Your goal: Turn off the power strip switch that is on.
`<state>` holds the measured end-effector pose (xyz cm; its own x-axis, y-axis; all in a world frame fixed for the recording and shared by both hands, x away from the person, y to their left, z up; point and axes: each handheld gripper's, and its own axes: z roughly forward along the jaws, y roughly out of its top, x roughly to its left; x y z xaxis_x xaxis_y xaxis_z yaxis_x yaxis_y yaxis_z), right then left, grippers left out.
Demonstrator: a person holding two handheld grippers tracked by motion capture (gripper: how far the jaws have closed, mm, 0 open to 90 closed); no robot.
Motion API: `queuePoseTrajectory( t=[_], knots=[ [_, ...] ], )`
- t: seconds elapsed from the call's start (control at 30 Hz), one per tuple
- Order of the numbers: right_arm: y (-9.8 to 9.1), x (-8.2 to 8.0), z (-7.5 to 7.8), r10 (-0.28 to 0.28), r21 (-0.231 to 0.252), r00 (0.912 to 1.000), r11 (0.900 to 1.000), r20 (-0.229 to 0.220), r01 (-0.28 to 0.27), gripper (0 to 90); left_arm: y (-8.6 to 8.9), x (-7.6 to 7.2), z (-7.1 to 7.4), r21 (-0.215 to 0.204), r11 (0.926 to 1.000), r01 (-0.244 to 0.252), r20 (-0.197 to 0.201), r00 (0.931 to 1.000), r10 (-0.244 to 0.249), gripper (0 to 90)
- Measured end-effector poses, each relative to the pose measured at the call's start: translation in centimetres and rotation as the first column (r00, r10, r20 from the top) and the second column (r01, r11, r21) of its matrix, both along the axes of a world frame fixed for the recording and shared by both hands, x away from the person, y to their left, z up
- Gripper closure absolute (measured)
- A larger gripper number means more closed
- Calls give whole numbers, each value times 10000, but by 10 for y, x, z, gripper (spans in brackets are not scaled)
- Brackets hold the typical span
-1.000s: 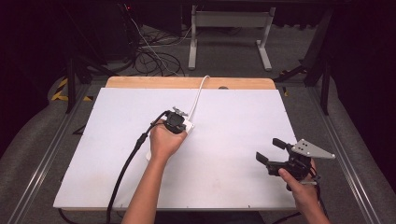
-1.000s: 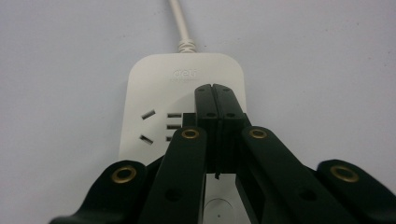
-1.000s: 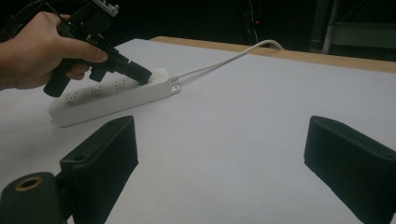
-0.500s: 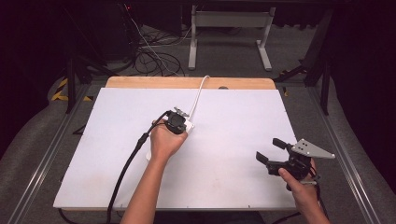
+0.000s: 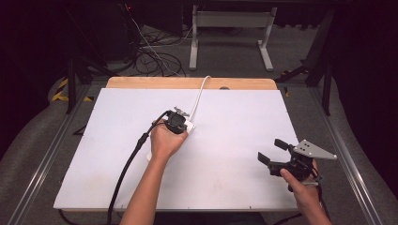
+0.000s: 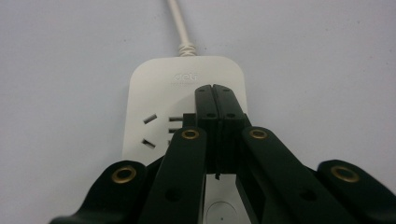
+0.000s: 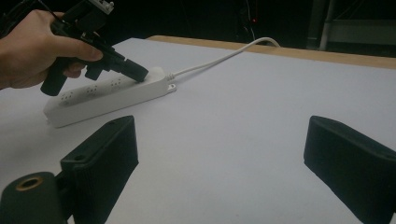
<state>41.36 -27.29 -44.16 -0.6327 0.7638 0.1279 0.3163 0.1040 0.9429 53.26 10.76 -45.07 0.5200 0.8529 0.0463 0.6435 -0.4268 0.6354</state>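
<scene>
White and bare, the counter (image 5: 234, 140) stands before a dark room with cables on the floor. Left gripper (image 6: 215, 100) has its jaws clenched together, grasping nothing — their tips press down on the top of the power strip (image 6: 159, 93), near the end where its white cord (image 6: 180, 23) leaves. That strip lies flat near the counter's middle. Right gripper (image 5: 273, 151) hovers well apart from the strip, towards the counter's near right corner — jaws released, wide, empty.

Camera layout: one overhead, two gripper-mounted.
High view looks down and forward; left gripper view sits close over the power strip (image 6: 184, 100); right gripper view, farther, sees it at 10 o'clock.
</scene>
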Motion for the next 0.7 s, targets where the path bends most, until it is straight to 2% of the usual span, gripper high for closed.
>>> queuePoseTrajectory(
  t=[0.13,0.2,0.7],
  knots=[
    [0,0,0,-26,4,10000,10000,-23,26,101,0,0,0,36,10000,50,106,9999,-50,900],
    [0,0,0,-9,8,10000,10000,-7,9,101,0,0,1,-216,9998,-20,98,9999,23,900],
    [0,1,0,-43,6,10000,10000,-12,43,101,-1,-1,1,-81,10000,-29,149,9999,30,900]
  ],
)
